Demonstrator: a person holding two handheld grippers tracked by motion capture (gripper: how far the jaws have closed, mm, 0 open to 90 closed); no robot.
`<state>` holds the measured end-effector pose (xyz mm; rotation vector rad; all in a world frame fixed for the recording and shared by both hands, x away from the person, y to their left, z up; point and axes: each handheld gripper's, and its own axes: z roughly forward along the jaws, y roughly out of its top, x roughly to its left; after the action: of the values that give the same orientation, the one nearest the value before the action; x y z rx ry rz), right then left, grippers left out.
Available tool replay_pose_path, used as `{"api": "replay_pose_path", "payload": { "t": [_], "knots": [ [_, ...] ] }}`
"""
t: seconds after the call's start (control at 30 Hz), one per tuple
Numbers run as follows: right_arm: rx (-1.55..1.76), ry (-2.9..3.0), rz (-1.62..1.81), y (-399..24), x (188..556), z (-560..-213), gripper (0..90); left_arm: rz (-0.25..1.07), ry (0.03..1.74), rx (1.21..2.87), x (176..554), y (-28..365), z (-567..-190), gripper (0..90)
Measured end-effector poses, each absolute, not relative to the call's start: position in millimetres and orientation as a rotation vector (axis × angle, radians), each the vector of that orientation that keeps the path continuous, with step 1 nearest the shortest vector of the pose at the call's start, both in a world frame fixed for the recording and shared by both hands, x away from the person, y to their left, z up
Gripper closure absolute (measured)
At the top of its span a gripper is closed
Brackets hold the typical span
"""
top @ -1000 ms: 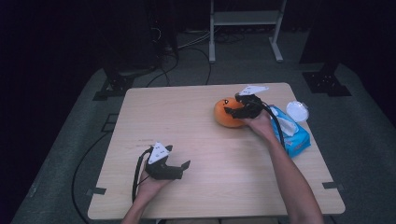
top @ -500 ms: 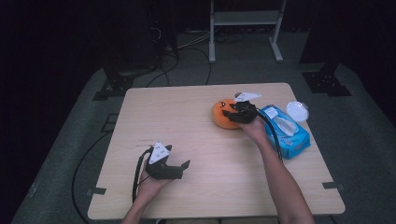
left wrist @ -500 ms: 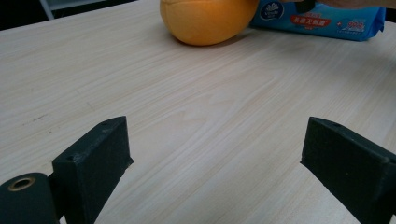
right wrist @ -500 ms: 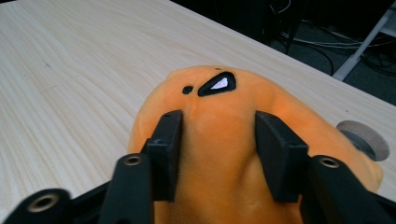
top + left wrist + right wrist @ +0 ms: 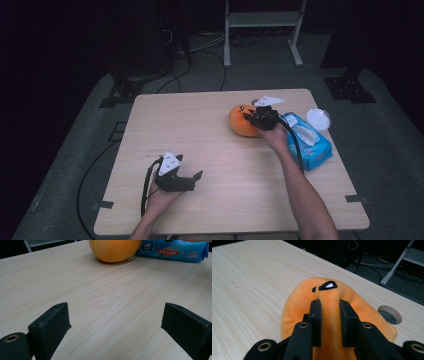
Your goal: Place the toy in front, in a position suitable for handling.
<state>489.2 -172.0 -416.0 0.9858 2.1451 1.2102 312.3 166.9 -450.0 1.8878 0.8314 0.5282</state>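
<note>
A: Start close to the person. What is the left gripper (image 5: pixel 192 178) doing?

B: It rests low on the near part of the table (image 5: pixel 210 145), jaws wide apart with nothing between them. In its own view the two black jaws frame bare wood, and the orange plush toy (image 5: pixel 113 250) sits well beyond them.

A: And farther out, what has changed?

B: A second ago the right gripper (image 5: pixel 255 119) sat at the toy with its jaws spread. They have just been closing, and now they pinch a ridge of the toy's soft orange fabric (image 5: pixel 329 312). The right gripper view shows the pads pressed into the plush on both sides, the fabric bulging up between them.

A: So what does that mean for the work?

B: I judge the grasp is made, so a lift or a carry could follow. The hold is on a fold of fabric and not the whole body, so the toy may sag or swing.

A: How does the toy look, and where is it?

B: Round, squashy, bright orange, with small black face markings. It lies on the far right part of the table, just beside the blue wet wipes pack (image 5: pixel 312 142); a white lid (image 5: pixel 318 119) lies beyond that.
</note>
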Motion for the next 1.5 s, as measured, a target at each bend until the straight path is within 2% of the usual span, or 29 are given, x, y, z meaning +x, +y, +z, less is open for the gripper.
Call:
{"api": "replay_pose_path", "payload": {
  "t": [0.23,0.43,0.6,0.63,0.83,1.27,1.5],
  "knots": [
    [0.912,2.160,1.281,-174,471,-396,76.6,0.542,0.832,1.875,312,169,-449,7.6],
    [0.797,2.179,1.374,-175,429,-371,76.9,0.542,0.846,1.866,313,172,-448,7.6],
    [0.728,2.223,1.406,-169,395,-364,77.1,0.548,0.840,1.867,313,171,-447,7.6],
    [0.681,2.256,1.395,-163,376,-365,77.1,0.551,0.841,1.866,313,172,-446,7.6],
    [0.621,2.296,1.423,-150,336,-377,77.2,0.539,0.836,1.849,313,173,-445,7.6],
    [0.662,2.291,1.387,-130,307,-417,77.2,0.467,0.735,1.836,308,167,-440,7.7],
    [0.644,2.330,1.418,-128,291,-427,64.5,0.300,0.589,1.834,302,153,-433,8.2]
  ]
}}
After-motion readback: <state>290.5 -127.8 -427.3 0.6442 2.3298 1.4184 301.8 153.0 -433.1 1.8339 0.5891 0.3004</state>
